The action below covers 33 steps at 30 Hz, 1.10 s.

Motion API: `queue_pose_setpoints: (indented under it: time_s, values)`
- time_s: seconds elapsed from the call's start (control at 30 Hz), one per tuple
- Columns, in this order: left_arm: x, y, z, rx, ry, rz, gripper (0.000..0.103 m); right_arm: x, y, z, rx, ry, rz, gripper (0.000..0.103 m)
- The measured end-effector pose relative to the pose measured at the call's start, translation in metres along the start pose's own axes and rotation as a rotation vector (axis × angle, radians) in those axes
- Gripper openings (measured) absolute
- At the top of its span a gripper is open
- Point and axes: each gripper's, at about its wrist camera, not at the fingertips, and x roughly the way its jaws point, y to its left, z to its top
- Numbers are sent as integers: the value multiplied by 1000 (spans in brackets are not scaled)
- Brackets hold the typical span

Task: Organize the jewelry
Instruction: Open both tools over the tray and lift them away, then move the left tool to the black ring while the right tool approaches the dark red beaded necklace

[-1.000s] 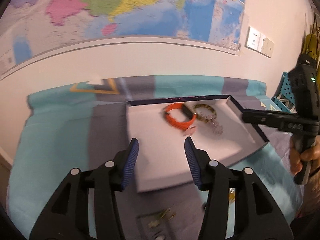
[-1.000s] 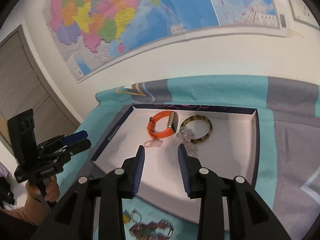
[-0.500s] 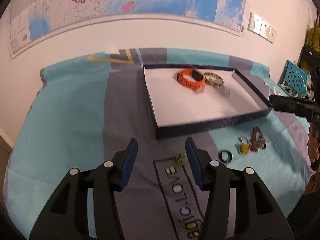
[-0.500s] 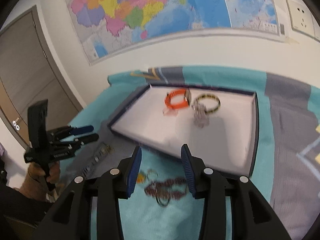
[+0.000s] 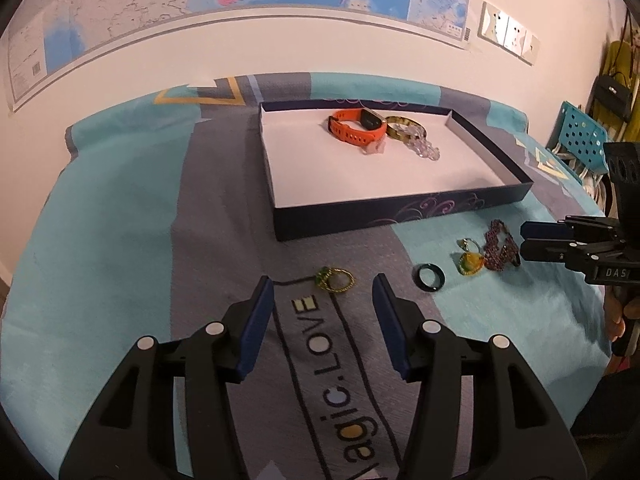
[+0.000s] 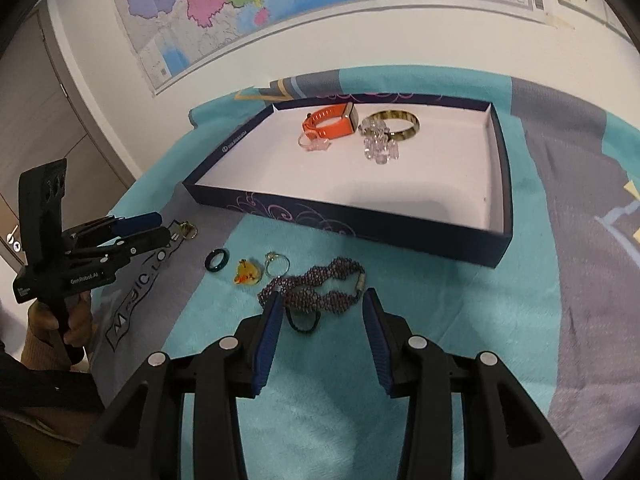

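Risk of pinching the soft blanket [image 5: 120, 240] along with the gold ring [image 5: 335, 279], flat just ahead of the open, empty left hand-held gripper [image 5: 323, 292]; could slip out or flick away. Same worry for the beaded bracelet [image 6: 320, 292] between the tips of the right hand-held gripper [image 6: 320, 308], jaws just opened wider and pressing on nothing: limp strand, likely to sag or drag the black hair tie [image 6: 303, 322] touching it. Close by on the blanket: black ring [image 5: 429, 277], yellow pendant [image 6: 247, 273], silver ring [image 6: 277, 264]. Beyond, the box [image 6: 348, 226], with orange watch [image 6: 330, 124], bangle [image 6: 400, 125] and crystal piece [image 6: 378, 148] already inside; near wall to clear on the way in.
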Motion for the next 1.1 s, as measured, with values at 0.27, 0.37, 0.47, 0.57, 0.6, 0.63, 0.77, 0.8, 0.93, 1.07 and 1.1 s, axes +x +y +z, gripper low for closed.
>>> queue_pose_setpoints:
  time_s: [0.27, 0.37, 0.47, 0.57, 0.6, 0.63, 0.77, 0.8, 0.93, 1.07, 1.1]
  values:
    - [2, -6, -2, 10, 11, -10, 53, 5, -6, 1, 39, -3, 1, 41]
    - [4, -7, -3, 9, 17, -12, 53, 6, -8, 3, 50, -7, 7, 41]
    - [5, -7, -3, 12, 18, -12, 53, 7, -10, 6, 62, -16, 3, 41]
    - [6, -8, -3, 11, 22, -12, 53, 9, -11, 9, 66, -16, -7, 41]
    - [6, -8, -3, 11, 23, -12, 53, 10, -12, 10, 65, -16, -11, 41]
    - [6, -9, -3, 11, 25, -11, 53, 10, -12, 11, 65, -16, -15, 41]
    - [4, -12, -2, 12, 19, -31, 53, 11, -15, 11, 65, -17, -26, 40]
    - [3, -16, -2, 21, 15, -47, 53, 11, -15, 11, 65, -16, -28, 39]
    - [6, -38, -1, 81, 21, -91, 53, 8, -17, 13, 65, -26, -22, 39]
    - [15, -58, 0, 135, 49, -107, 52, 9, -15, 13, 47, -21, -29, 39]
    - [18, -61, 0, 141, 56, -106, 51, 11, -15, 13, 41, -16, -35, 39]
